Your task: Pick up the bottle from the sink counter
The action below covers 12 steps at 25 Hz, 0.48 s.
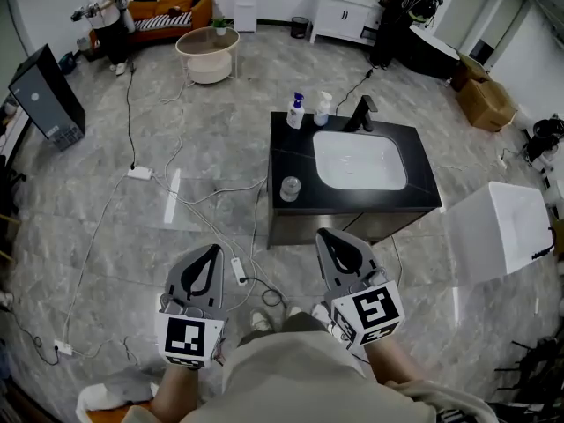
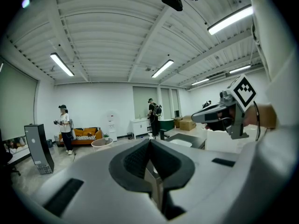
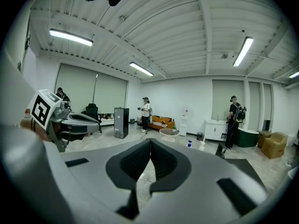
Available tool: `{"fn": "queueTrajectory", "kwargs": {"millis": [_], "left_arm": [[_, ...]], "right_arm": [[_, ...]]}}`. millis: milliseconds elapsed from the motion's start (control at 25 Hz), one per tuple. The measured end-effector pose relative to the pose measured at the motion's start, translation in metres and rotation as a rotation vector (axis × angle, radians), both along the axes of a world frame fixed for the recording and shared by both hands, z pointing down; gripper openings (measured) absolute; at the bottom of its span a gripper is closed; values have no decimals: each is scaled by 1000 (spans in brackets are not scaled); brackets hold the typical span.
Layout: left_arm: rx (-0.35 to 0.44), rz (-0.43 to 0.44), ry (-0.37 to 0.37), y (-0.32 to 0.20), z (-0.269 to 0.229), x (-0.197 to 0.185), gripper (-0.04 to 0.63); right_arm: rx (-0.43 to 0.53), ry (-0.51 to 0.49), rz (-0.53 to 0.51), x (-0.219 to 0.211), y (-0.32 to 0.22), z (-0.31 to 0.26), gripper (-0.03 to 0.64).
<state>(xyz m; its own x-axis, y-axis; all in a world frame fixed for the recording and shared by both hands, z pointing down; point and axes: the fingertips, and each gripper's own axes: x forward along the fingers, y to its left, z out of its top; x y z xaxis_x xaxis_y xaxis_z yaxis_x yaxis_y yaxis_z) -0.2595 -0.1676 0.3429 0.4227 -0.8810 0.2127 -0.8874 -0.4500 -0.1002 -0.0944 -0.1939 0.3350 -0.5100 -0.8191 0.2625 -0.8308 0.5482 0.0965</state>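
While both grippers are held low before the person's torso, short of the sink counter (image 1: 291, 152), the clear bottle (image 1: 290, 188) stands on the counter's near left corner. It is ahead of the right gripper (image 1: 328, 239) and slightly to its left, well apart from it. The left gripper (image 1: 210, 256) is farther off, with the bottle ahead to its right. Both pairs of jaws are pressed together with nothing between them and point forward, roughly level. Beyond, a spray bottle (image 1: 296, 111) and a pump bottle (image 1: 323, 108) stand beside the faucet (image 1: 361, 113).

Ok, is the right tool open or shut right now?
Shut. In the right gripper view the right tool has its jaws meeting at the tips, nothing between them.
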Motion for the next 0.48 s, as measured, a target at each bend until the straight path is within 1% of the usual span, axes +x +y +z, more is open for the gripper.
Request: {"fn": "queueTrajectory", "kwargs": {"millis": [320, 480], "left_arm": [[-25, 13, 8, -16, 7, 15, 6], [-25, 14, 2, -27, 11, 23, 6]], "right_arm": [[-49, 8, -4, 12, -11, 17, -3], [-38, -2, 0, 23, -26, 20, -3]]}}
